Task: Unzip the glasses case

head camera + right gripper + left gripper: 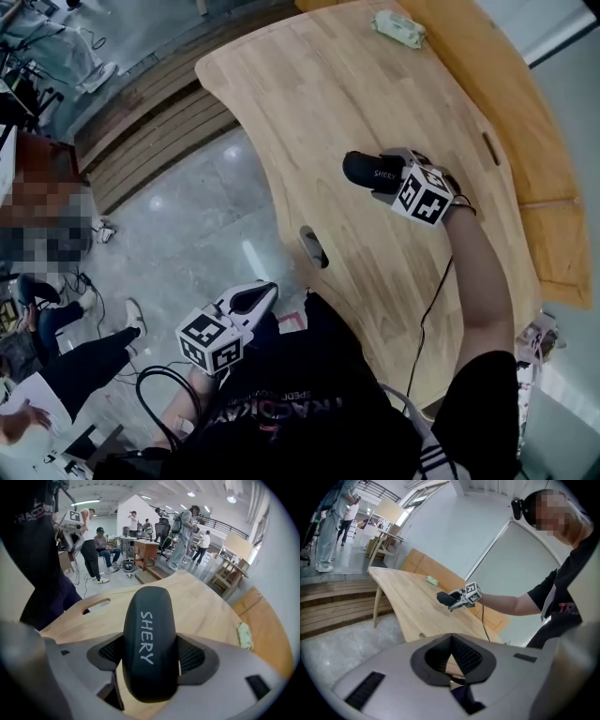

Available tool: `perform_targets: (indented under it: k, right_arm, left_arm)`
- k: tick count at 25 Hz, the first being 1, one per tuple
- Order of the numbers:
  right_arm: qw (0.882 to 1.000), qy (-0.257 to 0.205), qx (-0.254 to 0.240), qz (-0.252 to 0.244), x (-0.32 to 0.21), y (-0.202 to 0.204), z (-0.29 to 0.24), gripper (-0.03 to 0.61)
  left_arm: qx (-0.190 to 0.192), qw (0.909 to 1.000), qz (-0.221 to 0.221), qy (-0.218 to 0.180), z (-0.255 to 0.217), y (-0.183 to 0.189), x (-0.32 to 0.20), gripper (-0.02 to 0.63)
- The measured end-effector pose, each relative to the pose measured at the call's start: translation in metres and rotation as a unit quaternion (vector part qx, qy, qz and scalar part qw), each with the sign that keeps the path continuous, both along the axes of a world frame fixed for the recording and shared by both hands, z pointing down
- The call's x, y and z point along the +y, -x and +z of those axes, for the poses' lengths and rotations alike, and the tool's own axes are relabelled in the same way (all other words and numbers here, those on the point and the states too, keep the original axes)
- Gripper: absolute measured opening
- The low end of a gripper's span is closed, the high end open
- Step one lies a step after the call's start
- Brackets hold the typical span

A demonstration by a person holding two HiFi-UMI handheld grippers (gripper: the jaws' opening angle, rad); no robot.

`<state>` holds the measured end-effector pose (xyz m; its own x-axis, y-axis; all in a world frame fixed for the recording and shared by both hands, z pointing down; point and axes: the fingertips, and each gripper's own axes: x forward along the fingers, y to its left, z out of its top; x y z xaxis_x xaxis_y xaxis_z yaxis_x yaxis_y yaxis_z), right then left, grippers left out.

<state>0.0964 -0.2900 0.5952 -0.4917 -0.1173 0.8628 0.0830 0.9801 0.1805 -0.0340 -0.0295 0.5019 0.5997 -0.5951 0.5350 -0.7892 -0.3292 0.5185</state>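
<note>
The black glasses case (149,644), oval with white lettering, lies lengthwise between the pads of my right gripper (150,660); both pads press its sides. In the head view the case (367,170) sticks out to the left of the right gripper (392,178), held above the wooden table (309,112). No zipper pull can be made out. My left gripper (255,298) hangs off the table's near edge, over the floor, shut with nothing in it. In the left gripper view its jaws (451,641) meet tip to tip, and the case (445,597) shows far off.
A small green and white packet (398,28) lies at the table's far end. A slot (314,246) is cut near the table's near edge. An orange board (525,122) runs along the right side. Wooden steps (150,122) and people stand beyond the table.
</note>
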Motion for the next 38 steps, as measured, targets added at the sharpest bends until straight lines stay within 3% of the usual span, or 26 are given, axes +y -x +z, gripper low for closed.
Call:
perform_targets:
  k: [10, 14, 17, 19, 23, 33, 35, 38]
  right_arm:
    - [0.995, -0.041, -0.032, -0.083, 0.112, 0.016, -0.091, 0.353]
    - [0.993, -0.045, -0.048, -0.099, 0.152, 0.022, -0.124, 0.353]
    - [0.991, -0.041, -0.060, -0.108, 0.179, 0.029, -0.144, 0.353]
    - [0.990, -0.036, -0.068, -0.116, 0.196, 0.034, -0.155, 0.353]
    - [0.987, -0.032, -0.080, -0.134, 0.230, 0.046, -0.176, 0.353]
    - [0.982, -0.032, -0.075, -0.169, 0.274, 0.073, -0.197, 0.353]
    - [0.981, -0.027, -0.073, -0.176, 0.281, 0.078, -0.198, 0.353]
    - [0.980, -0.022, -0.073, -0.182, 0.289, 0.084, -0.200, 0.353]
  left_arm:
    - [0.077, 0.9942, 0.054, -0.052, -0.034, 0.004, -0.031, 0.012]
    - [0.128, 0.9864, 0.078, -0.067, -0.048, 0.004, -0.032, 0.012]
    - [0.177, 0.9758, 0.103, -0.076, -0.060, 0.003, -0.033, 0.013]
    - [0.225, 0.9629, 0.124, -0.082, -0.071, 0.002, -0.034, 0.021]
    - [0.326, 0.9256, 0.167, -0.095, -0.098, -0.002, -0.025, 0.105]
    - [0.477, 0.8361, 0.251, -0.103, -0.134, 0.005, 0.003, 0.127]
    - [0.484, 0.8266, 0.268, -0.102, -0.137, 0.009, 0.009, 0.127]
    - [0.477, 0.8217, 0.296, -0.097, -0.138, 0.011, 0.017, 0.127]
